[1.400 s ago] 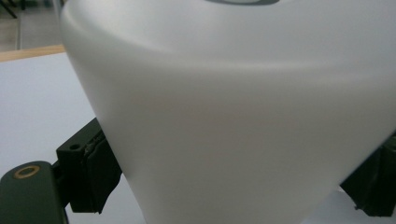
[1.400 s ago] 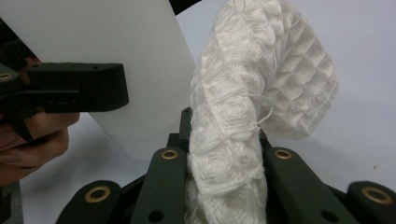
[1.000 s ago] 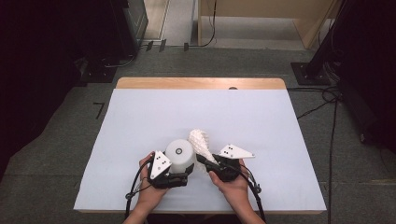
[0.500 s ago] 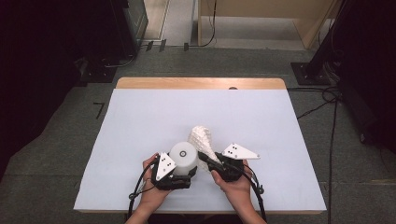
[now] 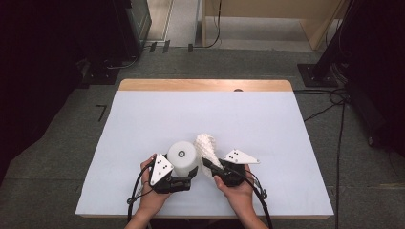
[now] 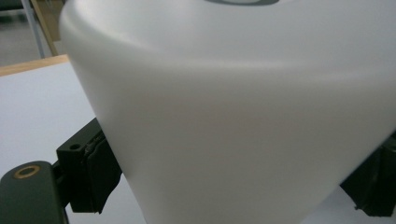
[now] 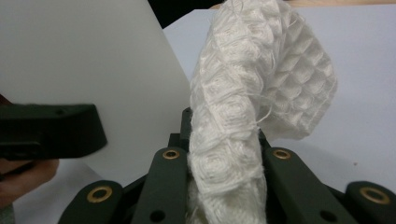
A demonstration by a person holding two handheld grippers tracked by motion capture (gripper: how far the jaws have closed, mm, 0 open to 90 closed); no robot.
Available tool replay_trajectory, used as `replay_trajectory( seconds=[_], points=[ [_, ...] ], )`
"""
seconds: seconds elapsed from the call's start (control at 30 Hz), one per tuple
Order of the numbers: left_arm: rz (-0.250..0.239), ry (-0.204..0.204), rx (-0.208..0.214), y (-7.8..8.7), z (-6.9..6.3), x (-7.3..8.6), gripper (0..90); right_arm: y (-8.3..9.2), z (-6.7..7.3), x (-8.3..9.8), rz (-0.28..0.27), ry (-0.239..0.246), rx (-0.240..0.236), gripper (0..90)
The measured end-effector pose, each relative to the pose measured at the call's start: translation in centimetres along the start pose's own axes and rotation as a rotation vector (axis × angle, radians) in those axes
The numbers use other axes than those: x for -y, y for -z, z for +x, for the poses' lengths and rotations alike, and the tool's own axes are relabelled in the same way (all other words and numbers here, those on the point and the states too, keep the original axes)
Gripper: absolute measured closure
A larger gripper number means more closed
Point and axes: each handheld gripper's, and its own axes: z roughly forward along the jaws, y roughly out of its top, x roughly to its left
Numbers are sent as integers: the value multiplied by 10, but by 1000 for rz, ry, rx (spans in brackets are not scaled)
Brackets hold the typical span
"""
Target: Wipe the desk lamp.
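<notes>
The left claw (image 5: 184,177) is clamping the smooth, stiff cup (image 5: 182,157) low on its sides, while beside the cup the right claw (image 5: 209,167) is pinching the soft, limp cloth (image 5: 207,149).

Your left gripper (image 5: 186,177) and right gripper (image 5: 206,163) are black-bodied, each topped by a light grey three-cornered plate with small dark dots. Brass-ringed screw holes stud the dark jaw links in both gripper views. A black cable trails back from each gripper past your bare forearms.
</notes>
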Motion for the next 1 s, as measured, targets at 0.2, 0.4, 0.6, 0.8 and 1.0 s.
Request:
replay_trajectory(
  seconds=[0.2, 0.4, 0.6, 0.8, 1.0],
  points=[
    [36, -18, 4, -7, -2, 6, 85, 10, 6, -10, -62, 2, -36, 779],
    [71, -40, -10, -16, -6, 14, 85, 24, 12, -22, -122, 16, -39, 781],
    [16, -25, 5, -6, -4, 3, 85, 14, 7, -11, -75, 4, -24, 782],
    [0, -20, 7, -3, 0, 3, 85, 7, 8, -5, -50, -1, -21, 783],
    [45, -71, -21, -17, -3, 15, 84, 17, 12, -13, -94, -9, -40, 783]
  ],
)
